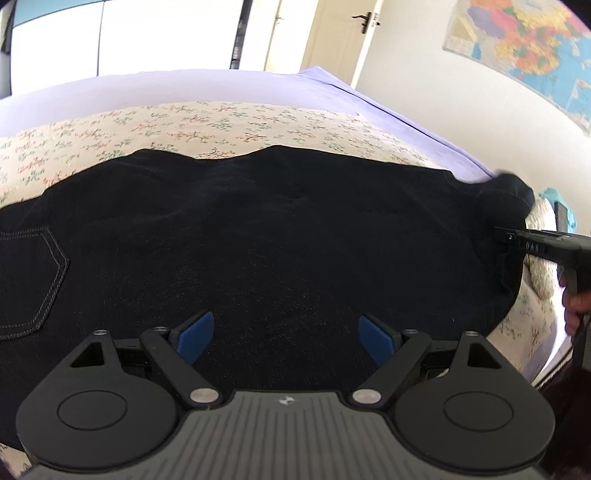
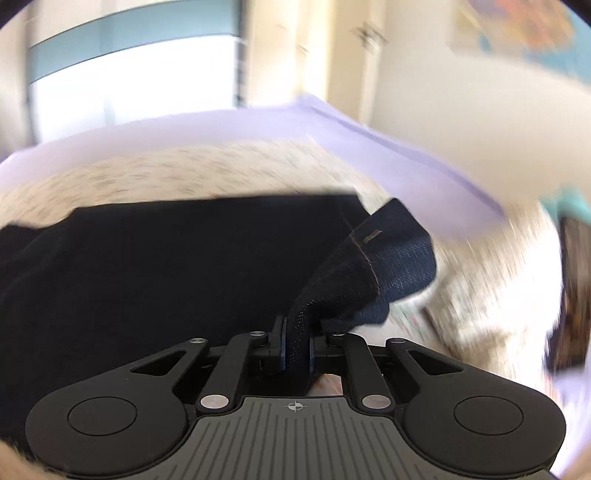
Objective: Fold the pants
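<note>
Dark denim pants (image 1: pixel 258 229) lie spread across the bed, a stitched back pocket (image 1: pixel 33 280) at the left. My left gripper (image 1: pixel 286 336) hovers just over the near part of the fabric, its blue pads (image 1: pixel 194 334) wide apart and holding nothing. At the right end of the pants, my right gripper (image 1: pixel 508 240) reaches in from the side. In the right wrist view my right gripper (image 2: pixel 297 347) is shut on the pants (image 2: pixel 166 266), pinching a bunched hem end (image 2: pixel 373 273) that rises between the pads.
The bed has a floral cover (image 1: pixel 221 125) with a lilac sheet (image 1: pixel 332 88) along its far side. A white wall with a colourful map (image 1: pixel 524 48) stands at the right, a door (image 1: pixel 347 33) behind. A hand (image 1: pixel 572 306) holds the right gripper's handle.
</note>
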`<state>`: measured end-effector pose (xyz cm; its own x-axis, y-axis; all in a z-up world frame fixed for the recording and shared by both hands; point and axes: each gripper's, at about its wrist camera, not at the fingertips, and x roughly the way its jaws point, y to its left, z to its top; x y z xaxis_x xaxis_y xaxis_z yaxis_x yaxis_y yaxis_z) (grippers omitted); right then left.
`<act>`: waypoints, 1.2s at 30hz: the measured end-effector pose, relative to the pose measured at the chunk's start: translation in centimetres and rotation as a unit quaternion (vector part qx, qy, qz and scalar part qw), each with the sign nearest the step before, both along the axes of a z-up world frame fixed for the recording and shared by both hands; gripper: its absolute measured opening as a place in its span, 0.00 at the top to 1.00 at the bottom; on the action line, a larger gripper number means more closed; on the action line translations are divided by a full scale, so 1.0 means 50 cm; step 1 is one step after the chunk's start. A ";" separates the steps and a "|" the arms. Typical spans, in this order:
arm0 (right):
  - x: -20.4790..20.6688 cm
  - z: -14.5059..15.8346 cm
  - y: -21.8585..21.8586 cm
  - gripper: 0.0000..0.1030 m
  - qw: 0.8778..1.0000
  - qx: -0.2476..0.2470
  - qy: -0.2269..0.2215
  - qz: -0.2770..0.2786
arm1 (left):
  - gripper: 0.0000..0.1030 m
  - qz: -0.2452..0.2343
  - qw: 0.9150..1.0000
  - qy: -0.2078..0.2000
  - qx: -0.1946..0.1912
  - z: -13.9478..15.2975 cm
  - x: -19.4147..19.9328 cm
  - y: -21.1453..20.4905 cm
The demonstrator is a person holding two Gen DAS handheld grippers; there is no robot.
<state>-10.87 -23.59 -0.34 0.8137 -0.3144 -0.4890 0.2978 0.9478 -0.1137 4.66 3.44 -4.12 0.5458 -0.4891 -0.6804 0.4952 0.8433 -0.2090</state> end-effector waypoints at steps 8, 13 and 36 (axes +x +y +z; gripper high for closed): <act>0.007 -0.030 0.167 0.89 0.973 -0.128 0.001 0.191 | 0.00 0.036 0.996 0.041 -0.066 -0.006 0.027 0.028; -0.006 -0.069 0.246 0.87 0.936 -0.192 0.040 0.293 | 0.00 0.054 0.989 0.076 -0.119 -0.012 0.046 0.043; 0.101 -0.017 0.183 0.54 0.957 0.064 0.062 0.277 | 0.13 0.021 0.955 0.187 -0.230 -0.046 0.098 -0.048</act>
